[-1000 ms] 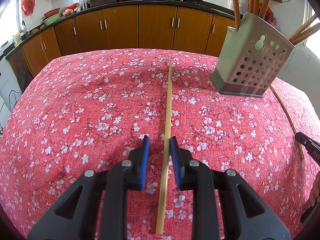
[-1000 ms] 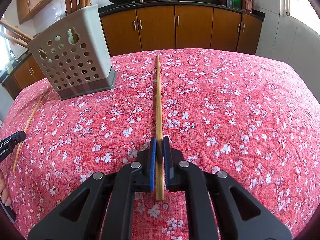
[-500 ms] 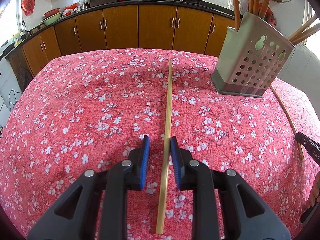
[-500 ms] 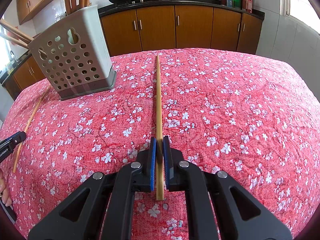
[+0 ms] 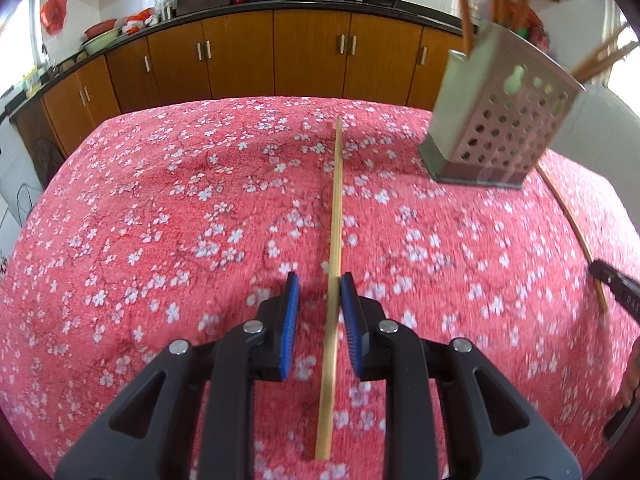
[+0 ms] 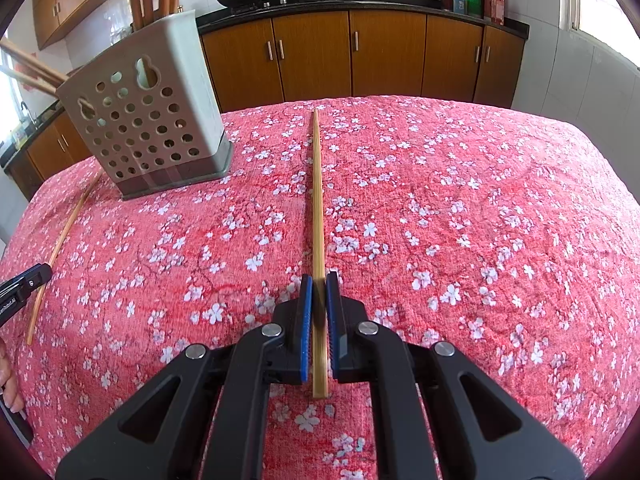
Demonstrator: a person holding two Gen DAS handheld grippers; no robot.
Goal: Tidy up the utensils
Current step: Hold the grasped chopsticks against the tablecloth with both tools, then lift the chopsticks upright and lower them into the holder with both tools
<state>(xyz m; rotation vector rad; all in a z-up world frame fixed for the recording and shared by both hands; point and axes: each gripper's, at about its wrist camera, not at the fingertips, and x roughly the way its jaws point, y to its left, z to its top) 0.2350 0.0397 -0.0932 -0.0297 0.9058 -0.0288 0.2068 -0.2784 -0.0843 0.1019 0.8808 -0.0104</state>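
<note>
Each claw has a bamboo chopstick running lengthwise between its pads: the right claw (image 6: 318, 300) pinches its chopstick (image 6: 317, 200) tight, the left claw (image 5: 319, 300) spread around another chopstick (image 5: 336, 216) on the tabletop (image 5: 140, 208), perforated utensil holder (image 6: 148, 120) ahead.

Bamboo chopsticks and perforated utensil holder on floral cloth

Chopstick (image 5: 335, 240): pale, straight, running near to far. Second chopstick (image 6: 316, 240): likewise lengthwise. Utensil holder (image 6: 148, 112): grey, perforated, far left, holding upright sticks. Stray chopstick (image 6: 64, 236): lying left of it.
</note>
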